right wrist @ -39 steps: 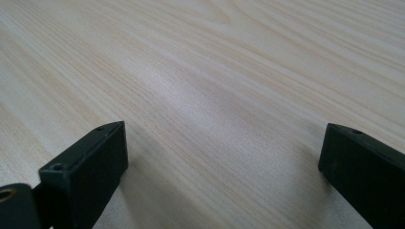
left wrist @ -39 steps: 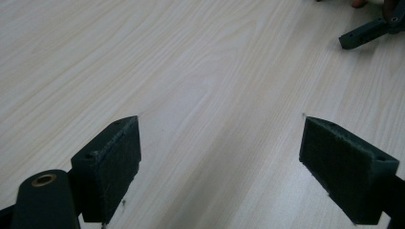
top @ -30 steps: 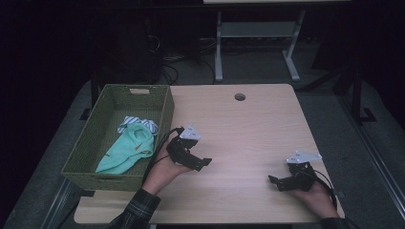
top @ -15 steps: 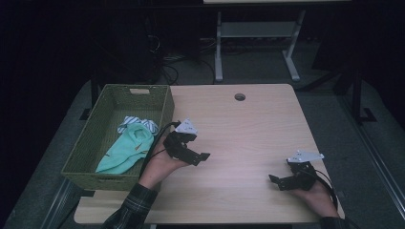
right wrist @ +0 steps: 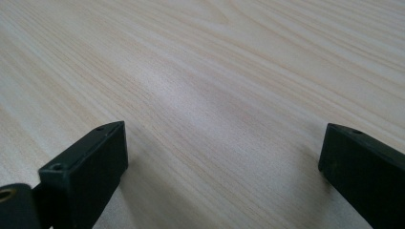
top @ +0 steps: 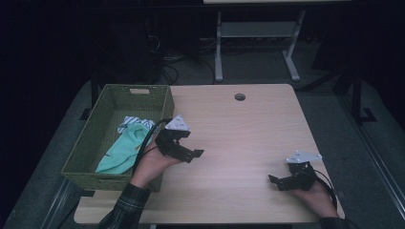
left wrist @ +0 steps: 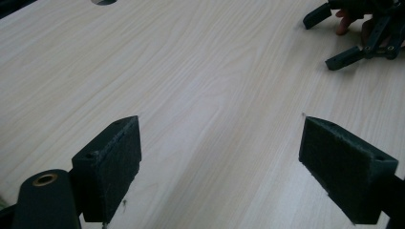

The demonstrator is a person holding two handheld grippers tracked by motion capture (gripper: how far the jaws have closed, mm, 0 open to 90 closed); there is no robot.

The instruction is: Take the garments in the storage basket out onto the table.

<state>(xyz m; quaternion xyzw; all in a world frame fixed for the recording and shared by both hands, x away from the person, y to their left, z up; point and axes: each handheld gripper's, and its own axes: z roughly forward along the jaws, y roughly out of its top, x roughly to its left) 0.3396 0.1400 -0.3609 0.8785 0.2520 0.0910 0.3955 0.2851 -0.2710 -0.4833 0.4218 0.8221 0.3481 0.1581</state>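
At frame centre-left, the left gripper [top: 191, 153] hovers agape beside the green basket [top: 90, 143] holding mint cloth [top: 122, 150]; lower right, the right gripper [top: 277, 181] rests agape on the counter [top: 248, 129].

Pale wood table [top: 248, 129] w/ green basket [top: 90, 148] at left edge

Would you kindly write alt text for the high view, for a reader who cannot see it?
A person holds a left gripper beside a green basket of mint and striped cloth, and a right gripper near the front right of a pale wooden table. Both grippers have their jaws open and hold nothing.
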